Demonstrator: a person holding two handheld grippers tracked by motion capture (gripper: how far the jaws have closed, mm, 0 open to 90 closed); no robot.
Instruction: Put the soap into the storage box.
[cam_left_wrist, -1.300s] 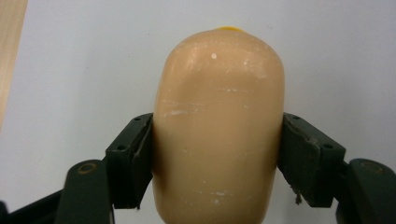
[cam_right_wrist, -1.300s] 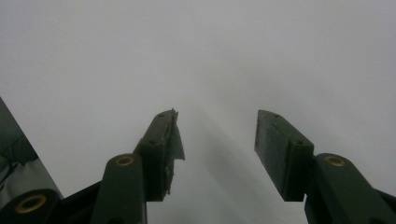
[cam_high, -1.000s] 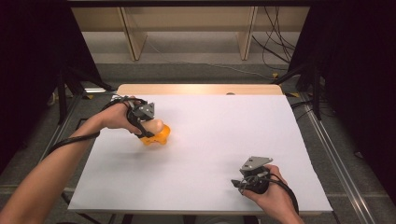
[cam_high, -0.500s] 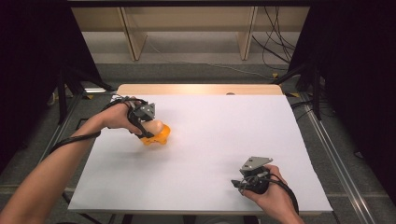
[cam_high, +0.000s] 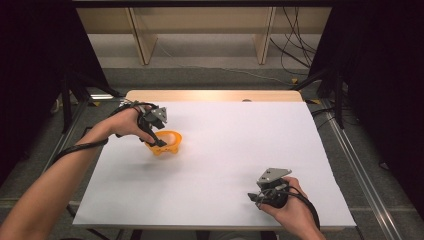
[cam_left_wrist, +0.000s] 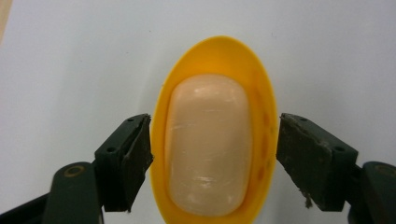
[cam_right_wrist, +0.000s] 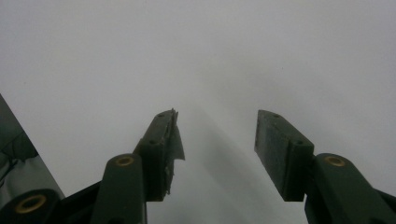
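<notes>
- At the near edge of the table (cam_high: 225, 165), on my right, my right hand (cam_high: 290, 212) rests with the right gripper (cam_high: 256, 196) low over the white top.
- In the right gripper view its jaws stand apart with nothing between them, only bare white surface ahead; the pad on one jaw looks frayed at its edge.
- A grey plate (cam_high: 273, 174) sits on top of that gripper, and its cable loops back round my wrist.
- Farther out on my left, my left hand (cam_high: 127, 124) holds the left gripper (cam_high: 161, 145) tilted down at a yellow dish (cam_high: 167, 142).
- In the left gripper view the jaws are spread, one on each side of the dish (cam_left_wrist: 212, 126). The left jaw is just beside the rim, perhaps touching; the right jaw stands clear of it. I am not clamped on it.
- The dish is oval and sits flat on the table, well apart from my right gripper.
- A pale, rounded bar of soap (cam_left_wrist: 208, 144) lies inside the dish, lengthwise along it.
- Beyond the white top a strip of bare wood (cam_high: 215, 95) shows at the far edge of the table.
- Past that, on the floor, stand two wooden legs (cam_high: 141, 34) and some loose cables (cam_high: 295, 45).
</notes>
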